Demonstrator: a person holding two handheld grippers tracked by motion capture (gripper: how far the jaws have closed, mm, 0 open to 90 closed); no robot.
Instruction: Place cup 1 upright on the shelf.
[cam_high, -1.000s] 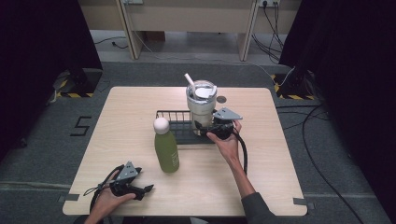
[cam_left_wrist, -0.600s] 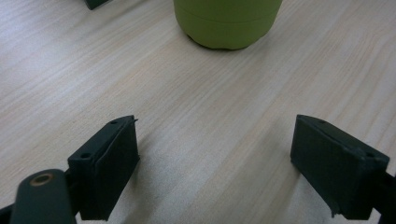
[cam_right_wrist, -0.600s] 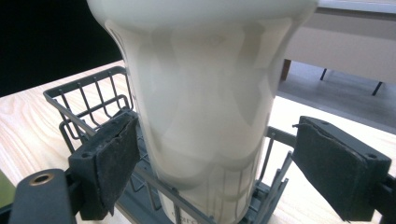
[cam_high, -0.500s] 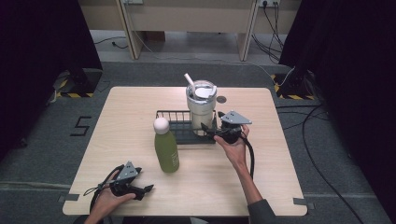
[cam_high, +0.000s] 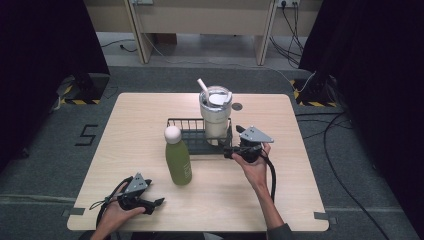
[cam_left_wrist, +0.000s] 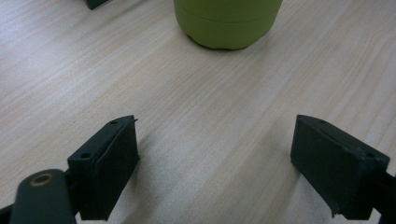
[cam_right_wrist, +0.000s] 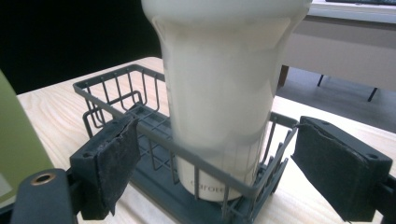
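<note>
The cream tumbler (cam_high: 216, 117) stands upright in the right end of the wire basket (cam_high: 182, 121), its long axis vertical. The right gripper (cam_high: 227, 150) sits just off the basket's right front corner, level, pointing in at the tumbler's lower half. Its jaws are spread, with nothing between the pads. This hand is by far the nearer. The left gripper (cam_high: 157, 202), also spread and empty, rests well in front of the basket, facing the green bottle (cam_high: 178, 162), which stands just in front of the basket's left half.

left gripper (cam_high: 150, 204): low, jaws apart | right gripper (cam_high: 231, 151): level, jaws apart
</note>
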